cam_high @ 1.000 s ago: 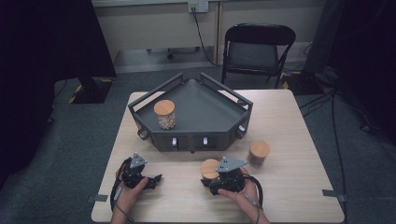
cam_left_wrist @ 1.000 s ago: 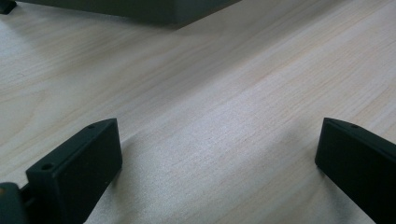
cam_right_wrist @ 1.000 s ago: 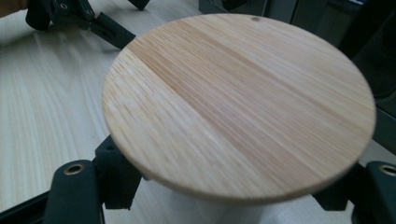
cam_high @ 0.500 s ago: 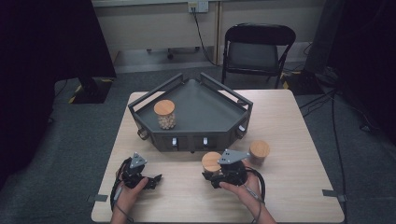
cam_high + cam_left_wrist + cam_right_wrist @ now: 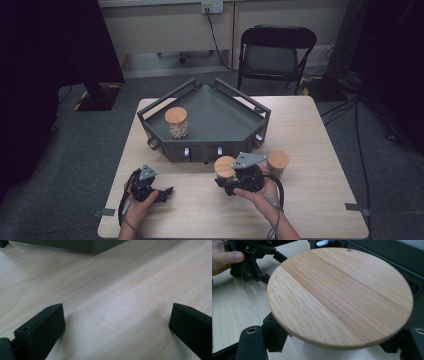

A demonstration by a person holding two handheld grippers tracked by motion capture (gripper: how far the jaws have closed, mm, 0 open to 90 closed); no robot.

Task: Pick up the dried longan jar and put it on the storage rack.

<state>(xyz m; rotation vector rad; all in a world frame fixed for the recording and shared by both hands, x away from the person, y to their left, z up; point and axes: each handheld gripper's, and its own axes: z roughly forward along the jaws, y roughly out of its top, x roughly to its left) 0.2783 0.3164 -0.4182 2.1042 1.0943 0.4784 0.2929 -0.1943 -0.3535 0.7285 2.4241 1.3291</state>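
Wooden-lidded jar (image 5: 224, 168) stands upright, lid up, clamped in right tool (image 5: 235, 187).

High view overlooks table (image 5: 320, 150); 2 gripper views close, sharing tabletop.

Bare table (image 5: 320, 150) lies right of the tray (image 5: 210, 150); a second jar (image 5: 278, 162) blocks its near-right front
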